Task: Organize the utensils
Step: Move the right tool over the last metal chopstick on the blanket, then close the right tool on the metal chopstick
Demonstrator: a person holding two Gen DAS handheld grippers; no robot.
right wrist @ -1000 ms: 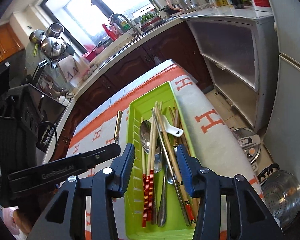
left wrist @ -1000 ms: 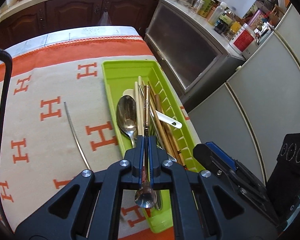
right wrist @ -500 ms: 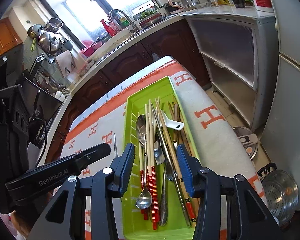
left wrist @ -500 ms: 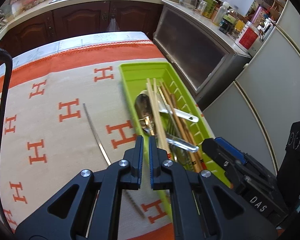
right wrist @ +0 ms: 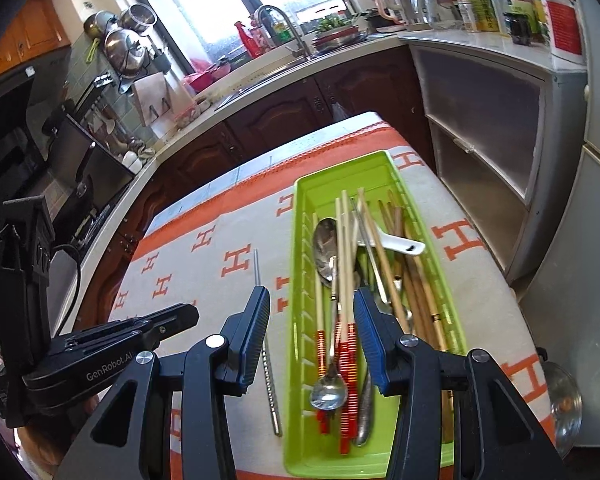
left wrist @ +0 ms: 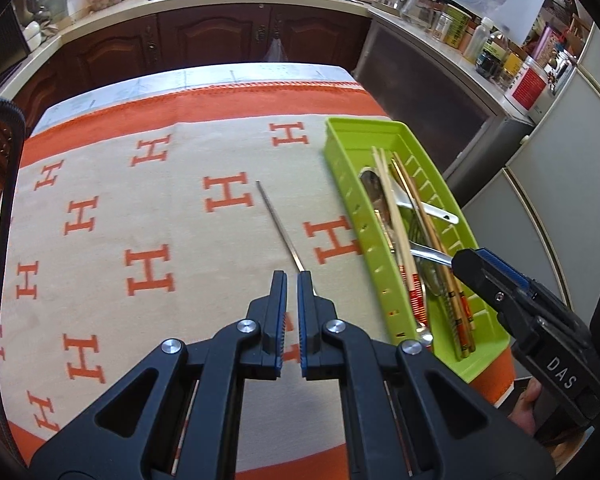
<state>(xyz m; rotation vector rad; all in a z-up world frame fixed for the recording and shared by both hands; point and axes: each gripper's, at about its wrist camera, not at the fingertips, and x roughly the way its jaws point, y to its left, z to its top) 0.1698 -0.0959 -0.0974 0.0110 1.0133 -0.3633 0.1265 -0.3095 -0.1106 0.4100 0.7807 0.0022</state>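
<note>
1. Worktop [left wrist: 100, 240]: covered by a cream cloth [left wrist: 172, 208] with orange H motifs and an orange border.
2. Green tray [right wrist: 300, 240]: long, slotted walls, lying along the cloth's right edge.
3. Tray contents: metal spoons [right wrist: 327, 390], pale chopsticks with red-banded ends [right wrist: 346, 280], brown chopsticks [right wrist: 420, 292], a white ceramic spoon [right wrist: 396, 245]; all piled lengthwise, overlapping. What looks like a fork lies among them, though it is blurred.
4. Single metal chopstick [left wrist: 282, 232]: flat on the cloth, just left of the tray, apart from it.
5. Left hand-held gripper [left wrist: 292, 280]: fingers nearly pressed together, a narrow slit between, nothing pinched; above the chopstick's near end.
6. Right hand-held gripper [right wrist: 311, 300]: fingers spread wide, empty; over the tray's near-left part.
</note>
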